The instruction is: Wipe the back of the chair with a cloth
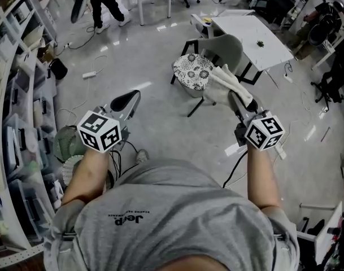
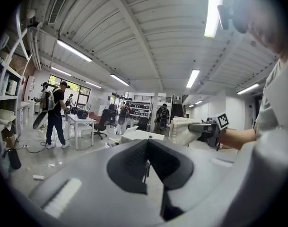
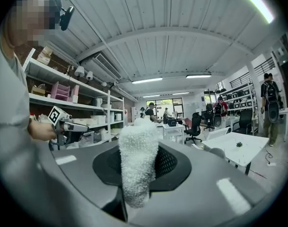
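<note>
Cloth (image 3: 135,167) sits pinched in the jaws of the right gripper (image 1: 236,100) near the chair (image 1: 225,49) (left gripper (image 2: 146,170) closed on nothing).

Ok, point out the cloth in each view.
Head view: cloth right of centre, at the right gripper tip.
Left gripper view: right of centre, in that same gripper.
Right gripper view: centre, clamped between the jaws.
Shared landmark: the white table.

The glossy grey floor (image 1: 155,55) carries a chair (image 1: 225,49) with a patterned seat, standing just beside a white table (image 1: 242,30) that bears one small dark object (image 1: 260,43). A white power strip (image 1: 89,74) lies on the floor farther left, near the shelves (image 1: 16,95).
</note>
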### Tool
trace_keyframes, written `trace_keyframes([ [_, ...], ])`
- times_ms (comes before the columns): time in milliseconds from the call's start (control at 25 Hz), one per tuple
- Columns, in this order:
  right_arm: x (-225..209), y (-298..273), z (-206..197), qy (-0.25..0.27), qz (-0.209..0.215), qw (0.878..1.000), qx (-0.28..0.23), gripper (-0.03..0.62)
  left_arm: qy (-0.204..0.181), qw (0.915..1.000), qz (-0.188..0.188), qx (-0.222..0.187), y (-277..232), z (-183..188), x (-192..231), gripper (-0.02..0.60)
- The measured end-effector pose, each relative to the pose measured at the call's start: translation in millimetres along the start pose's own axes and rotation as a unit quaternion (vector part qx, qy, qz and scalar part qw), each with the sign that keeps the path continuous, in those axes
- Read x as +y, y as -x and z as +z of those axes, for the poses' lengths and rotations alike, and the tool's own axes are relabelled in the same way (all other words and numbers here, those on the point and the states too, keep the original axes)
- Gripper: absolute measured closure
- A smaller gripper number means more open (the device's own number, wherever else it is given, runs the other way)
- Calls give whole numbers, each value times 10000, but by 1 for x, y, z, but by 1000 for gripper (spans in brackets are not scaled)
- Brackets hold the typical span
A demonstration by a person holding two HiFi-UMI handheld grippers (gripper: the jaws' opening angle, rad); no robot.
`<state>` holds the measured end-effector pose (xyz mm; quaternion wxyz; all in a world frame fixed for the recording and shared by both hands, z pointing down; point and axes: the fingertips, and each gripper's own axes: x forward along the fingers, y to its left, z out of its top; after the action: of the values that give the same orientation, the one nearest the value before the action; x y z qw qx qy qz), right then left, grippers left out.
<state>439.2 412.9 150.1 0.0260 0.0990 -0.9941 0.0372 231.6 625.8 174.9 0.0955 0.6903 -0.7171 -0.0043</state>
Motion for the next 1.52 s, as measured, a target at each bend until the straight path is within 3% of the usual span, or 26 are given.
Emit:
trace_keyframes([
  [160, -12, -36, -3, -45, -63, 10000, 33, 512, 63, 10000, -8, -42, -17, 1, 35, 528],
  [320, -27, -87, -6, 58, -235, 9997, 88, 511, 122, 9995, -244, -137, -53, 0, 88, 528],
  [560, -48, -203, 12, 214, -657, 9976, -16, 512, -62, 9968, -708, -357, -121, 31, 206, 528],
  [720, -59, -286, 27, 152, -878, 9960, -35, 512, -226, 9943, -1009, -247, -164, 62, 286, 528],
  [960, -79, -382, 40, 35, -1159, 9932, -46, 511, -313, 9929, -1142, -95, -207, 90, 392, 528],
  [1240, -124, -452, 39, 4, -1176, 9929, 163, 512, -158, 9940, -1077, -89, -259, 98, 456, 528],
  [1520, -194, -520, 38, 17, -759, 9970, 128, 511, -100, 9975, -697, 15, -318, 94, 488, 528],
])
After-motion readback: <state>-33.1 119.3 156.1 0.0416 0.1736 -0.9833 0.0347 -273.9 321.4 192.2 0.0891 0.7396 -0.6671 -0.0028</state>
